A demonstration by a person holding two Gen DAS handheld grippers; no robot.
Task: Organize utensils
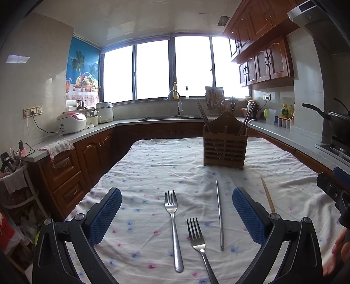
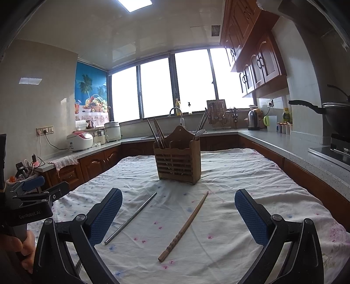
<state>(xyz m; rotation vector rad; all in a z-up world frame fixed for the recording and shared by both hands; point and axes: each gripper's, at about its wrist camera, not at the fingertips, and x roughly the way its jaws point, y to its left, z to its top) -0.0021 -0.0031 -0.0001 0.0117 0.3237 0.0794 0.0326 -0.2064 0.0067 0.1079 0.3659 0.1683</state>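
A kitchen is lit by a wide row of windows point(image 1: 172, 67) along the far wall, blown out white, and by a ceiling panel light point(image 2: 135, 4). Grey counters point(image 1: 91, 130) over brown wooden cabinets point(image 1: 96, 153) are wrapped around the room, with wall cupboards point(image 1: 265, 62) hung at the right. A fruit poster point(image 1: 84, 72) is fixed left of the windows.

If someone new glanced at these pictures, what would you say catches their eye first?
Probably the wooden utensil holder standing mid-table on the flowered cloth, chopsticks and a spoon poking out. Next, the loose pieces lying nearer: two forks and a metal chopstick before the open left tongs, and a wooden chopstick before the open right tongs.
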